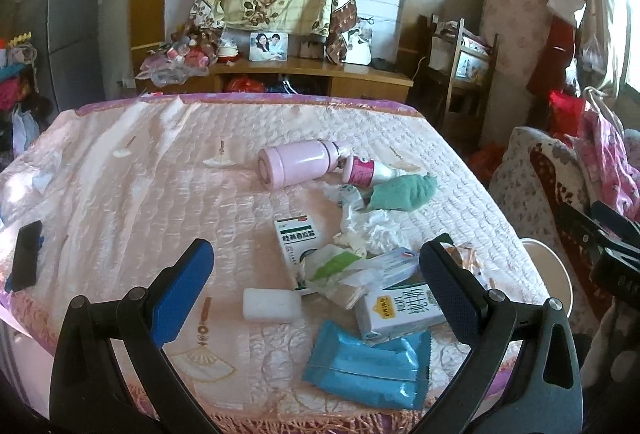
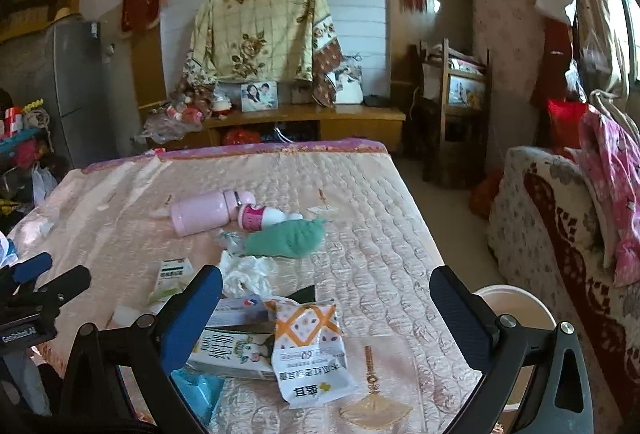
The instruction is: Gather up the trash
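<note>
Litter lies on a pink quilted table cover (image 1: pixel 160 170). Between the spread fingers of my open left gripper (image 1: pixel 316 274) are a blue wrapper (image 1: pixel 366 364), a milk carton (image 1: pixel 400 310), a white block (image 1: pixel 272 305), a medicine box (image 1: pixel 294 238) and crumpled tissue (image 1: pixel 372 228). My right gripper (image 2: pixel 326 298) is open over an orange-and-white snack packet (image 2: pixel 310 350) and the milk carton (image 2: pixel 232 350). A white bin (image 2: pixel 516 310) stands off the table's right edge, by the right finger. Neither gripper holds anything.
Farther back lie a pink flask (image 1: pixel 298 166), a small pink-labelled bottle (image 1: pixel 366 171) and a green cloth (image 1: pixel 404 192). A black phone (image 1: pixel 25 256) rests at the left edge. A sofa with a floral cover (image 2: pixel 560 234) is at right, a wooden sideboard (image 2: pixel 304 118) behind.
</note>
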A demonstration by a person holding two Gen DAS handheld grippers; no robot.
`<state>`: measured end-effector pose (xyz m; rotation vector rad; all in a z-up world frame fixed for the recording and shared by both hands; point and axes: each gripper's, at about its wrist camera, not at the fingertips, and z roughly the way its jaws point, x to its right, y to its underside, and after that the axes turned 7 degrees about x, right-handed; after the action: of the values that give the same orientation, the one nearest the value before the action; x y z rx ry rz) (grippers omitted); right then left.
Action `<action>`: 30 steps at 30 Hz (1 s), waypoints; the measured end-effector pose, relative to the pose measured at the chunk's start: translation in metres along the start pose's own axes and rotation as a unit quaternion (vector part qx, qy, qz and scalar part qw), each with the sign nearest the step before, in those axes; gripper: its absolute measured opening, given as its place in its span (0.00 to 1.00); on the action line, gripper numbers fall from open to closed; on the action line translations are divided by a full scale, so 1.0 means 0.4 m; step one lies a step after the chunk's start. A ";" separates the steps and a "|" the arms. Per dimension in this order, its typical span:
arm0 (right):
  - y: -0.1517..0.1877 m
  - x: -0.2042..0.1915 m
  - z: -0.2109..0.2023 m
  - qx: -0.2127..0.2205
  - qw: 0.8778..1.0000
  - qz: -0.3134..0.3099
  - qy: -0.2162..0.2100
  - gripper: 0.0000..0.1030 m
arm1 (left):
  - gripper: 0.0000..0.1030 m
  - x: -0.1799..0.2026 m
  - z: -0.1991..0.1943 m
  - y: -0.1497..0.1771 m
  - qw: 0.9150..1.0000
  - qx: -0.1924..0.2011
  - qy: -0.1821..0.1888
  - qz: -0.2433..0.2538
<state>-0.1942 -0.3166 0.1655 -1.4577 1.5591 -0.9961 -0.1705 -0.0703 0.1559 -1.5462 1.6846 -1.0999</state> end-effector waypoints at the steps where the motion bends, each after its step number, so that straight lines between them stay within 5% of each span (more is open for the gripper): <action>1: 0.000 -0.003 -0.005 0.002 1.000 0.000 -0.002 1.00 | 0.99 0.003 -0.002 0.000 1.000 0.002 0.000 0.000; 30: 0.001 -0.019 -0.016 0.008 1.000 -0.005 -0.009 1.00 | 0.99 0.015 -0.008 -0.004 1.000 0.019 -0.010 -0.006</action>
<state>-0.1998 -0.3086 0.1678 -1.4603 1.5286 -0.9961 -0.1732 -0.0754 0.1595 -1.5394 1.6339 -1.1128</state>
